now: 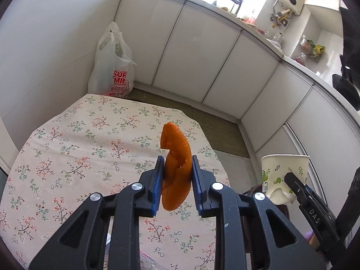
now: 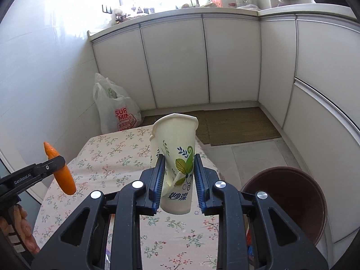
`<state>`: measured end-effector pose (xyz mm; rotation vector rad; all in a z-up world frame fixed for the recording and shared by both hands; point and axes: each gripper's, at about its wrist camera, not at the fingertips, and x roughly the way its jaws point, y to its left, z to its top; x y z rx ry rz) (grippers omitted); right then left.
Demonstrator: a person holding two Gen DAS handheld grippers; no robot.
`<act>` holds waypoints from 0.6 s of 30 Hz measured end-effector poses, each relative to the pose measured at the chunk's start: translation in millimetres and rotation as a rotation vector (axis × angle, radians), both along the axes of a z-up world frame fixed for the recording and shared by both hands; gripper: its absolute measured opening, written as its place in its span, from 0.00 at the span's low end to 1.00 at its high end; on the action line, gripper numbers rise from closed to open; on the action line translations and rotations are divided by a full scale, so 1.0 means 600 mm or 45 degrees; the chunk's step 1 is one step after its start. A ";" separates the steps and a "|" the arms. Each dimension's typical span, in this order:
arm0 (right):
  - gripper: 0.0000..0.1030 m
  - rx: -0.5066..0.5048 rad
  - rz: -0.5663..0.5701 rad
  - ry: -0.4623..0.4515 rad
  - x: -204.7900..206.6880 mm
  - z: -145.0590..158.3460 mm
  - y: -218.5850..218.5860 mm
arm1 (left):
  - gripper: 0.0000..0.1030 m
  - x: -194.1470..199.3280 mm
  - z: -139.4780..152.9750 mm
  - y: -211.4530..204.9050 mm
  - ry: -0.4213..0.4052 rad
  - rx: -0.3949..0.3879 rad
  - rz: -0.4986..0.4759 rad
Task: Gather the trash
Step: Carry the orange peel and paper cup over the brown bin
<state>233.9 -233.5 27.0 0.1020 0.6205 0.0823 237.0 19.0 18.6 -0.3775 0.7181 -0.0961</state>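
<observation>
Orange peel (image 1: 176, 164), leaf-printed white cup (image 2: 176, 168), floral pink tablecloth (image 1: 90, 148).

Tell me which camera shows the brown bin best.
The right wrist view: the brown bin shows its rim and dark inside, low right beside the table. The left wrist view shows only a dark sliver of it behind the tongs.

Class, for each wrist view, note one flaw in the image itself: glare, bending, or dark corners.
Left wrist view: the window above the counter is blown out white, and the cabinet doors bow in a curve. Right wrist view: the same window glare, black corners, curved cabinets.
</observation>
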 end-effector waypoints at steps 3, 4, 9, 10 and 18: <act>0.24 -0.019 -0.043 -0.005 -0.010 -0.001 -0.028 | 0.23 0.003 0.004 -0.037 -0.027 0.022 -0.042; 0.24 -0.025 -0.060 -0.010 -0.014 -0.001 -0.037 | 0.23 0.002 0.005 -0.051 -0.035 0.030 -0.057; 0.24 -0.038 -0.158 -0.032 -0.034 0.004 -0.096 | 0.23 0.004 0.007 -0.116 -0.066 0.023 -0.125; 0.24 -0.033 -0.178 -0.030 -0.038 0.004 -0.110 | 0.23 0.004 0.005 -0.132 -0.064 0.014 -0.141; 0.25 0.005 -0.336 -0.004 -0.063 -0.005 -0.219 | 0.24 0.010 -0.004 -0.250 -0.035 -0.012 -0.280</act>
